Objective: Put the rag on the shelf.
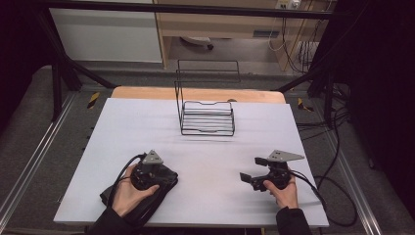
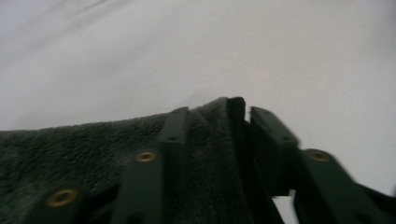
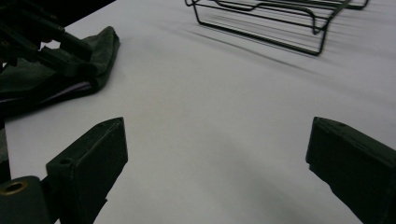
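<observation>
Left tongs [image 2: 240,116] over dark towel [image 2: 84,144], fold between parted jaws, grip unclear; right tongs [image 3: 217,154] wide open, empty, above worktop [image 1: 147,127].

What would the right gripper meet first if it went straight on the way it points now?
Judging by its own view, the right gripper points over bare white table, probably between the dark towel and the wire rack; depth is unclear.
</observation>
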